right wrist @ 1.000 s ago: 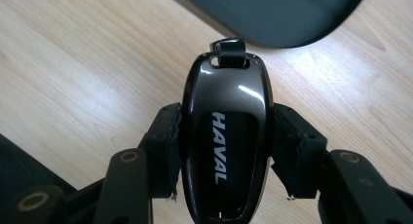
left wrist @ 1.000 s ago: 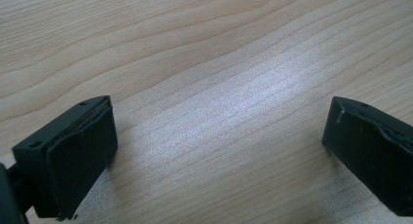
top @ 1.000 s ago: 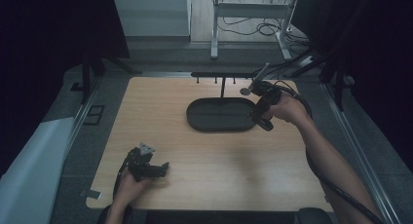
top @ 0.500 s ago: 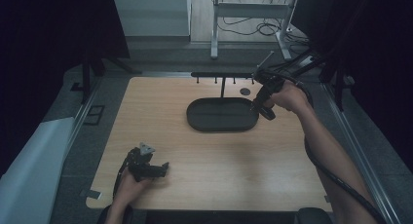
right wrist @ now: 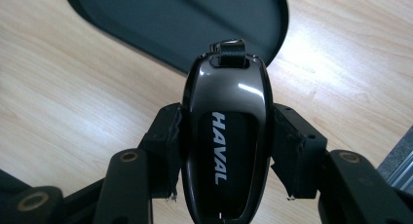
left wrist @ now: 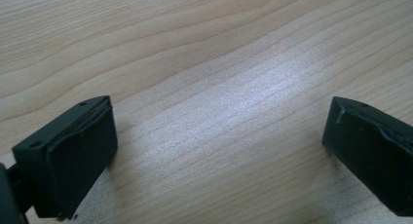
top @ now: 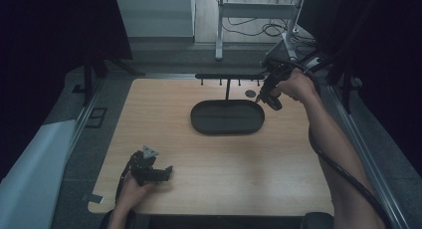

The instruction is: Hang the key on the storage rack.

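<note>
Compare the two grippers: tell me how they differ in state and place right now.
The right gripper is shut on a dark key fob marked HAVAL; the left gripper stands open with nothing between its jaws. The right gripper is raised by the far end of the oval tray; the left gripper sits low at the table's near edge. Both have black jaws.

Glossy black key fob (right wrist: 225, 136), white lettering

Glossy plastic key fob (right wrist: 225, 136); matt dark tray (right wrist: 146, 19); smooth pale wood-grain table (left wrist: 219, 63).
</note>
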